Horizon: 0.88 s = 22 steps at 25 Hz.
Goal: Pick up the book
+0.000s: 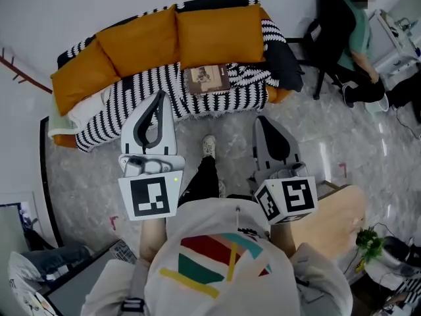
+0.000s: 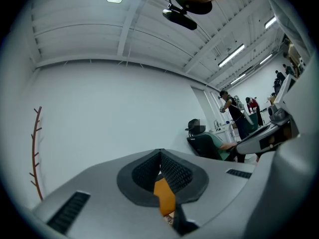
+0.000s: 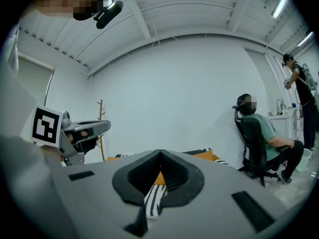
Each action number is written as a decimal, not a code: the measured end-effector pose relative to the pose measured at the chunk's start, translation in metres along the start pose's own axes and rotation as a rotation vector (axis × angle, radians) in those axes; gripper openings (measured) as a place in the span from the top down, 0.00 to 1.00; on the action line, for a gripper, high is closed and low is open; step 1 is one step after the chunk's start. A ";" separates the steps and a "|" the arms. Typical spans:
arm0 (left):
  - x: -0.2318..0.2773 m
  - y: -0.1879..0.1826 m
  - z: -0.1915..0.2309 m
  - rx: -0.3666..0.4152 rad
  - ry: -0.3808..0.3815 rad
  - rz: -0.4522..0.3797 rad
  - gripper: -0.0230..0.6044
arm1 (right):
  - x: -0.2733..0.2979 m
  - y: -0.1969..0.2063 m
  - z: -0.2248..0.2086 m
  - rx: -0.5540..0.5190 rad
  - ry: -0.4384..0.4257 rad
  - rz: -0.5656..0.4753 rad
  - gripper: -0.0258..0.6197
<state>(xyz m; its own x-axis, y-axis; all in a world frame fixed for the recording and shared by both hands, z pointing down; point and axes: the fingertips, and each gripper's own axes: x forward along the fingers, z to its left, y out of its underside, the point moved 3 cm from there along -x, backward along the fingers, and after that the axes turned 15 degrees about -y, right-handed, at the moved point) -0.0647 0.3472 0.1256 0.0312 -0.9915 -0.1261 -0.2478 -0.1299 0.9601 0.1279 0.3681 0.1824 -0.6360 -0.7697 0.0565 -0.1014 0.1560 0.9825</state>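
Note:
The book [image 1: 206, 79], brownish with a picture on its cover, lies flat on the black-and-white striped blanket [image 1: 131, 94] at the sofa's front middle. Both grippers hover over the floor short of the sofa, pointing toward it. My left gripper [image 1: 160, 96] is shut and empty, its tips just at the blanket's edge, left of the book. My right gripper [image 1: 262, 119] is shut and empty, nearer me and right of the book. In the left gripper view the shut left gripper [image 2: 160, 152] frames an orange cushion [image 2: 164, 195]. In the right gripper view the shut right gripper [image 3: 160, 153] frames striped blanket [image 3: 153, 200].
Orange cushions [image 1: 217, 35] line the sofa's back. A person sits on a black office chair [image 1: 329, 31] at the right of the sofa. A light wooden surface [image 1: 335, 219] and a small plant [image 1: 370, 242] stand at my right. My own foot [image 1: 208, 145] is on the marbled floor between the grippers.

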 end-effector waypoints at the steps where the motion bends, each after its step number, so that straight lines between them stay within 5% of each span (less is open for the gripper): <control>1: 0.006 0.005 0.000 0.002 0.009 0.006 0.96 | 0.007 0.000 -0.002 -0.008 -0.006 0.003 0.94; 22: 0.251 0.054 0.034 -0.052 0.101 0.017 0.96 | 0.220 -0.047 -0.113 -0.055 0.042 0.043 0.94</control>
<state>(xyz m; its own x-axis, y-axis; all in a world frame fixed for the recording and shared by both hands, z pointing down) -0.1036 0.0918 0.1372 0.1255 -0.9884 -0.0861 -0.1986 -0.1100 0.9739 0.0791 0.1221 0.1687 -0.6058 -0.7886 0.1056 -0.0316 0.1565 0.9872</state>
